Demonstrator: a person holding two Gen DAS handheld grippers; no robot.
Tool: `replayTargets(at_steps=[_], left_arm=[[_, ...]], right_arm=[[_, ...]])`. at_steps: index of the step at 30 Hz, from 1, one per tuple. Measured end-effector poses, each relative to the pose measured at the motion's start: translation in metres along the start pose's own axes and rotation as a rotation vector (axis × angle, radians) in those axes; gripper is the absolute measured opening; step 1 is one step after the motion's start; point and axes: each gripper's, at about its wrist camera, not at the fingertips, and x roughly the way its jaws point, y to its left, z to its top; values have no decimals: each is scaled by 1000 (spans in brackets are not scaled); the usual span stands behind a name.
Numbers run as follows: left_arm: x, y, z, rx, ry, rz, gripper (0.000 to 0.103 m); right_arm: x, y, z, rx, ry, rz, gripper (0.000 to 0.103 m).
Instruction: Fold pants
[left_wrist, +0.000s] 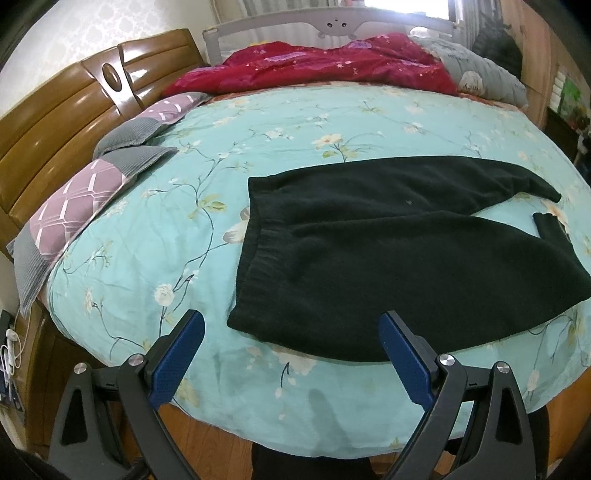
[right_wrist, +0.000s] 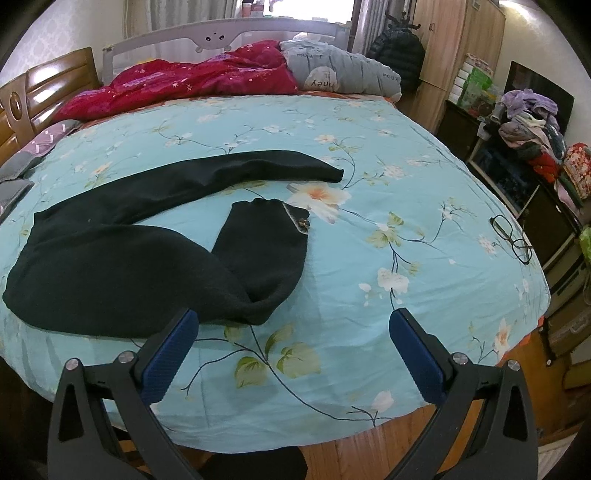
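Nearest to me, my left gripper hangs over the near edge of the bed with its jaws wide apart and nothing between them, and my right gripper is the same, spread and empty above the floral quilt. Just beyond them lie the black pants, flat on the quilt with the waistband to the left and the legs running right. The near leg is doubled back on itself, its cuff turned toward the far side, while the far leg stretches out straight, so the two are well apart. My worry is that if I fold from here without first straightening that bent leg, I will trap the crease inside and end up with a lumpy, crooked stack. The knit looks soft and thick, so a pinch may catch the quilt underneath too and drag it along. Farther right, a pair of glasses sits near the bed's edge; a wide sweep of the leg could knock them off.
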Motion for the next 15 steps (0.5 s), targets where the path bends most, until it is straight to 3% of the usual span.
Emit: replayTargets(at_steps=[15], left_arm=[[3, -5, 9, -23, 11, -21, 96]], right_arm=[[7, -18, -3, 45, 14, 4, 103]])
